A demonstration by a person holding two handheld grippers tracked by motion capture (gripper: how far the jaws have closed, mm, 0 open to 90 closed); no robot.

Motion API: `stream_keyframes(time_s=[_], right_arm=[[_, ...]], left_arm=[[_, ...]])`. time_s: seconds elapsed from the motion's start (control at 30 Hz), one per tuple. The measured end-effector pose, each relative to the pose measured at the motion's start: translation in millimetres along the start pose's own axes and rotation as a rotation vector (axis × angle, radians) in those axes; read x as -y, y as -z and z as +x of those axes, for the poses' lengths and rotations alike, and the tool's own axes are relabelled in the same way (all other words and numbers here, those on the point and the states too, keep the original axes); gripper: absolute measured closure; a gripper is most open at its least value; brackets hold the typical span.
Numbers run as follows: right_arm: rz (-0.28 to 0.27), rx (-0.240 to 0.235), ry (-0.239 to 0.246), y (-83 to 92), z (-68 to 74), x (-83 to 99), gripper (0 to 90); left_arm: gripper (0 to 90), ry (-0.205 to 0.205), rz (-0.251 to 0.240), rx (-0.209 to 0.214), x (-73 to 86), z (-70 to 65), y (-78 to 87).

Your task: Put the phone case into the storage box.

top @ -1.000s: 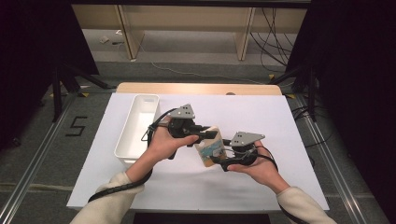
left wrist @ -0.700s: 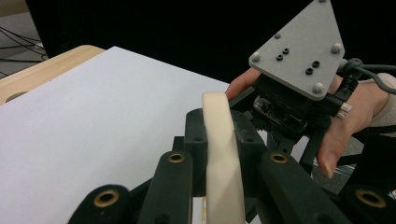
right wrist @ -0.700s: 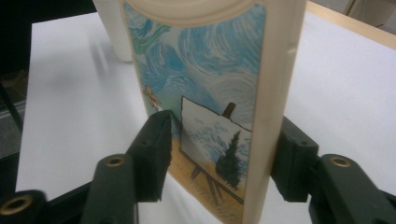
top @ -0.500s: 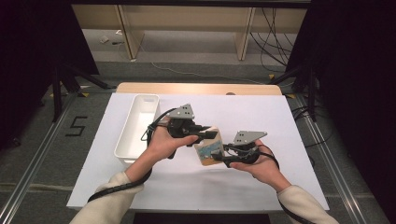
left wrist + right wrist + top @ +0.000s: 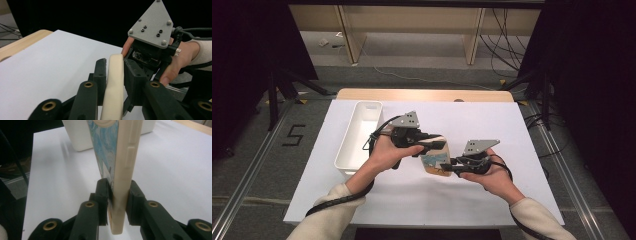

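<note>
Smooth matt cream plastic phone case (image 5: 123,157); matt white paper table cover (image 5: 492,125).

White-covered table, one tray on it

We see a table (image 5: 512,165) with a pale wooden top, its far edge left bare, covered nearly whole by a white sheet (image 5: 412,200). A long white tray (image 5: 343,155) lies directly on the sheet at its left side, running lengthwise away from us.

So the right gripper (image 5: 453,166) has just been closing its jaws and now they're pinching the edge of the phone case (image 5: 435,161). A second ago they stood wide around it. Left gripper (image 5: 434,143) eased open a hair.
</note>
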State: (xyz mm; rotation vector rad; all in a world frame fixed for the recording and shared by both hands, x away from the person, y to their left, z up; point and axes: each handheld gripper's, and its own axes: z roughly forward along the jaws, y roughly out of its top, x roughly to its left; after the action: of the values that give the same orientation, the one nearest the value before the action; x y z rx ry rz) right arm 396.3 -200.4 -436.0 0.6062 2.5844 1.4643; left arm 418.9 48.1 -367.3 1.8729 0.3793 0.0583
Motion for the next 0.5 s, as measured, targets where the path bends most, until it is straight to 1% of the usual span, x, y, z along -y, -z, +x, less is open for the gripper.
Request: stream_keyframes(time_s=[0.1, 0.2, 0.27, 0.3, 0.37, 0.43, 0.5], right_arm=[[-0.008, -0.004, 0.007, 0.9, -0.4, 0.4, 80.3], [-0.012, -0.016, -0.007, 1.1, 1.6, -1.2, 80.6], [-0.015, -0.009, -0.009, 1.3, 2.3, -2.0, 80.7], [-0.017, -0.005, -0.016, 1.7, 2.4, -2.1, 80.7], [-0.020, 0.012, -0.021, 2.7, 1.4, -2.3, 80.8], [-0.022, 0.021, -0.034, 3.8, 0.7, -2.0, 80.8], [-0.025, 0.036, -0.043, 4.6, -0.2, -1.7, 80.8]], left_arm=[[61.3, -0.026, -0.028, -0.021, -0.5, -0.6, -0.5], [51.1, -0.042, -0.053, -0.048, -0.8, -1.3, -1.7], [43.7, -0.070, -0.062, -0.084, -1.3, -1.5, -1.9], [39.5, -0.076, -0.072, -0.105, -1.5, -1.6, -1.7], [34.9, -0.066, -0.093, -0.133, -2.3, -1.9, -0.4], [28.5, -0.059, -0.101, -0.138, -3.2, -2.5, 1.0], [24.3, -0.049, -0.102, -0.142, -3.6, -3.6, 1.8]])
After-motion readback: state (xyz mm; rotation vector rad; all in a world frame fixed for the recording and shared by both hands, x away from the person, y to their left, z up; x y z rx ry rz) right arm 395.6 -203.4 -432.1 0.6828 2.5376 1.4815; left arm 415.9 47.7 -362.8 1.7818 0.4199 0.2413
